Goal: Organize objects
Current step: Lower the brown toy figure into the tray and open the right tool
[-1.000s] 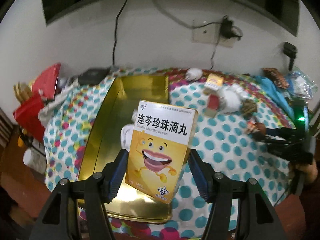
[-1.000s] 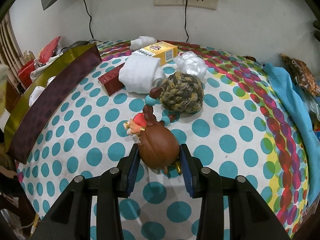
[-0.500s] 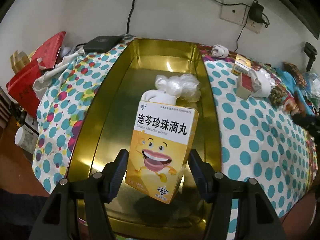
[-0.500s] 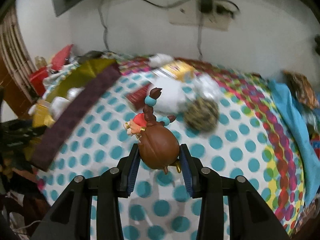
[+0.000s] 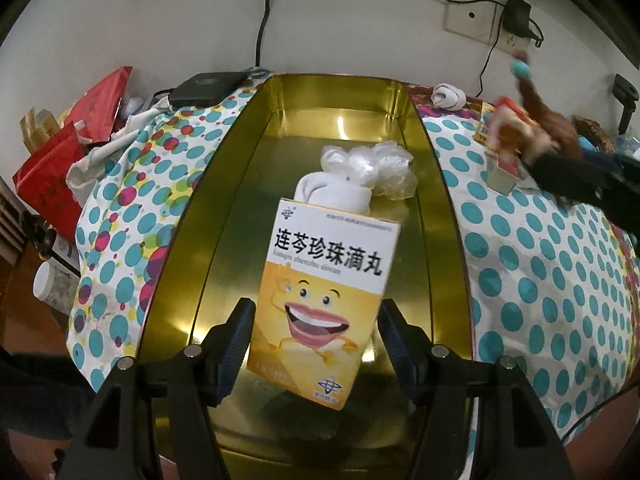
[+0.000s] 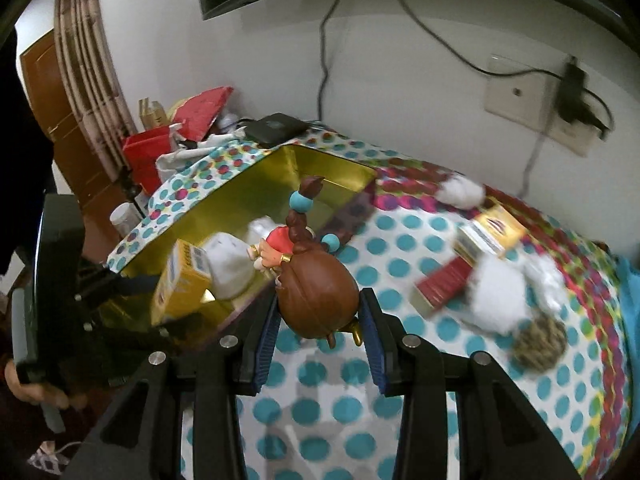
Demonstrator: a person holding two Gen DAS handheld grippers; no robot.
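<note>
- Medicine box point(image 5: 324, 304): our left claw point(image 5: 314, 334) grips it, now low inside the gold tin point(image 5: 452, 216), ready to release.
- Our right claw point(image 6: 320, 334) clamps the brown doll point(image 6: 320, 300), newly swung toward the tin ahead.

A white wall point(image 5: 168, 28) carries a socket plate point(image 6: 516, 98) and trailing cables — a brown wooden door point(image 6: 52, 92) stands at left.

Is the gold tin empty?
No, the gold tin already has a white roll and a crumpled plastic bag lying inside it.
</note>
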